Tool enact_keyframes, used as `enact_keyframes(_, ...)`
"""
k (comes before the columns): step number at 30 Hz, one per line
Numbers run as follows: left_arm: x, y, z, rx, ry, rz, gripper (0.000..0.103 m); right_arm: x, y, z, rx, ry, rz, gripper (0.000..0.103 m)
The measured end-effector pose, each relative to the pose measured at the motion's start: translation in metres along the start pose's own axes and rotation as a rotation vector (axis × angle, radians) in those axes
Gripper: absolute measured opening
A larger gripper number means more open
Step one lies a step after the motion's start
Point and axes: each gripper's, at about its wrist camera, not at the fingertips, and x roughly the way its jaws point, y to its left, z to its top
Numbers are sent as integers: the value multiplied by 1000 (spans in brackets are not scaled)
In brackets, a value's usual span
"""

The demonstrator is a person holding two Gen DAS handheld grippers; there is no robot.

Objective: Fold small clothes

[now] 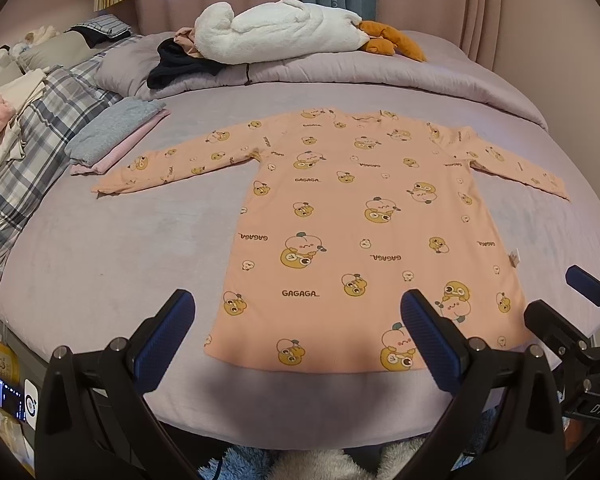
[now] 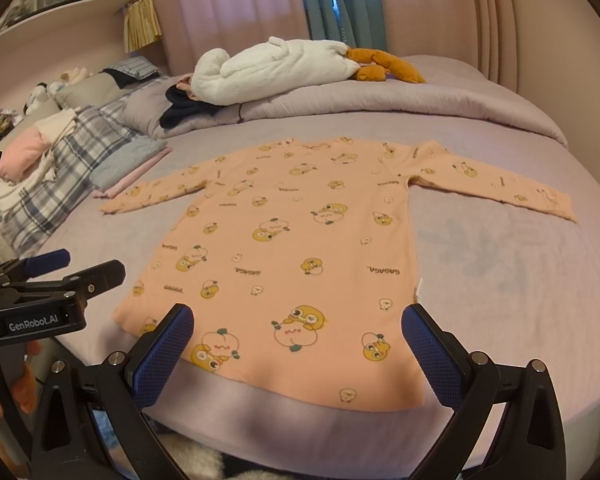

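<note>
A peach long-sleeved child's shirt point(image 1: 352, 220) with yellow cartoon prints lies flat on the lilac bed, both sleeves spread out, hem nearest me. It also shows in the right wrist view point(image 2: 300, 248). My left gripper point(image 1: 296, 320) is open and empty, hovering over the hem's left part. My right gripper point(image 2: 298, 332) is open and empty over the hem's middle. The right gripper shows at the right edge of the left wrist view point(image 1: 560, 300); the left gripper shows at the left of the right wrist view point(image 2: 76, 268).
A folded grey and pink stack point(image 1: 116, 136) lies by the left sleeve. A plaid blanket point(image 1: 40, 144) is at the left. A white plush toy point(image 1: 276, 32) and dark clothes point(image 1: 176, 68) lie on the rolled duvet point(image 1: 380, 72) behind. The bed's front edge point(image 1: 300, 428) is just below the hem.
</note>
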Motion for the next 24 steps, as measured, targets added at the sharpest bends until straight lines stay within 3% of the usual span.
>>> enact_keyframes(24,3,-1,-2,4,5,1,103,0,-1,-1,3,1,0,103)
